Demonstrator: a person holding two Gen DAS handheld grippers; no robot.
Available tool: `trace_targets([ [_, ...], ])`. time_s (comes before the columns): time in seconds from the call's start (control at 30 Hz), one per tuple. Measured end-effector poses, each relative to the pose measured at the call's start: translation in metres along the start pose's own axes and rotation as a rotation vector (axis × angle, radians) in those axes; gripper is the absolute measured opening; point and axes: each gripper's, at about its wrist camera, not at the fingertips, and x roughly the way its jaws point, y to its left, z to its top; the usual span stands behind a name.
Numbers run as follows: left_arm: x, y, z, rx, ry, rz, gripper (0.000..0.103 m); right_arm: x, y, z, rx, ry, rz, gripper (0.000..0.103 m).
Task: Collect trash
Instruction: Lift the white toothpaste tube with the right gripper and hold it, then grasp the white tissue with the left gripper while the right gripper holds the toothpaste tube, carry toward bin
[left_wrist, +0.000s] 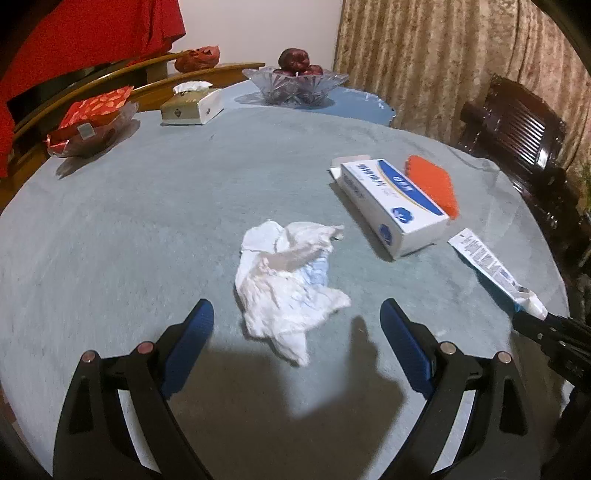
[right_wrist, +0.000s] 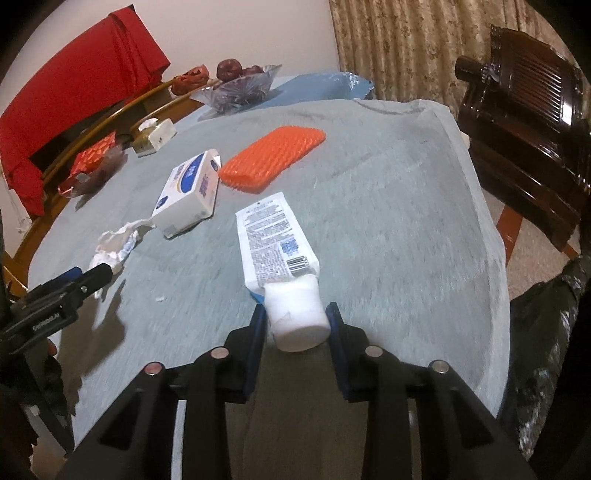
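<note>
1. Squeeze tube (right_wrist: 275, 236): white, flattened, dense small print, a blue code patch and a barcode on its upper face; wide white cap (right_wrist: 298, 317). Long axis runs away from the right gripper (right_wrist: 297, 325), cap nearest it, crimped end pointing toward the orange brush (right_wrist: 273, 158). Location: near edge of the table (right_wrist: 388, 221), on the grey-green cloth.
2. Right gripper: its 2 blue pads (right_wrist: 258, 332) pinch the cap from either side.
3. Crumpled tissue (left_wrist: 288, 280): white with a faint blue patch, lying loose on the cloth just ahead of the left gripper (left_wrist: 297, 321).
4. Left gripper: fingers (left_wrist: 195, 332) spread wide, 1 on each side of the tissue's near end, touching nothing.
5. White-and-blue carton (left_wrist: 391, 206): lies flat between tissue and brush, 1 end flap open.
6. View differences: the left wrist view shows the tube (left_wrist: 487, 266) only edge-on at far right, with the whole tissue; the right wrist view shows the tube's printed face, the tissue (right_wrist: 114, 247) partly behind the left gripper (right_wrist: 88, 277).
7. Far side: tissue box (left_wrist: 192, 103), glass bowl of dark red fruit (left_wrist: 295, 79), dish holding red packets (left_wrist: 92, 125).
8. Surroundings: dark wooden chair (right_wrist: 524, 110), patterned curtain (left_wrist: 443, 55), red fabric (right_wrist: 81, 74).
</note>
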Motion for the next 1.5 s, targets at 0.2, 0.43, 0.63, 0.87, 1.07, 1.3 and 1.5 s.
trace_targets([
  [0.2, 0.017, 0.004, 0.015, 0.004, 0.013, 0.018, 0.09, 0.002, 0.002, 0.006, -0.008, -0.004, 0.03, 0.052],
  [0.43, 0.042, 0.001, 0.022, 0.02, 0.082, 0.022, 0.083, 0.008, 0.002, 0.011, -0.023, 0.003, 0.02, 0.038],
  [0.63, 0.03, -0.002, 0.02, 0.03, 0.067, -0.009, 0.029, -0.009, 0.001, 0.009, -0.01, -0.009, 0.047, 0.031],
  [0.87, -0.004, -0.013, 0.009, 0.033, 0.036, -0.067, 0.016, -0.032, 0.006, 0.004, -0.029, -0.02, 0.06, 0.029],
  [1.07, -0.042, -0.029, -0.005, 0.041, 0.021, -0.108, 0.016, -0.058, 0.004, -0.003, -0.037, -0.05, 0.069, 0.029],
  [1.3, -0.091, -0.071, -0.005, 0.097, -0.044, -0.173, 0.016, -0.116, -0.006, -0.003, -0.032, -0.144, 0.065, 0.029],
  [1.5, -0.127, -0.125, -0.004, 0.162, -0.095, -0.265, 0.016, -0.169, -0.03, -0.008, -0.015, -0.216, 0.023, 0.029],
])
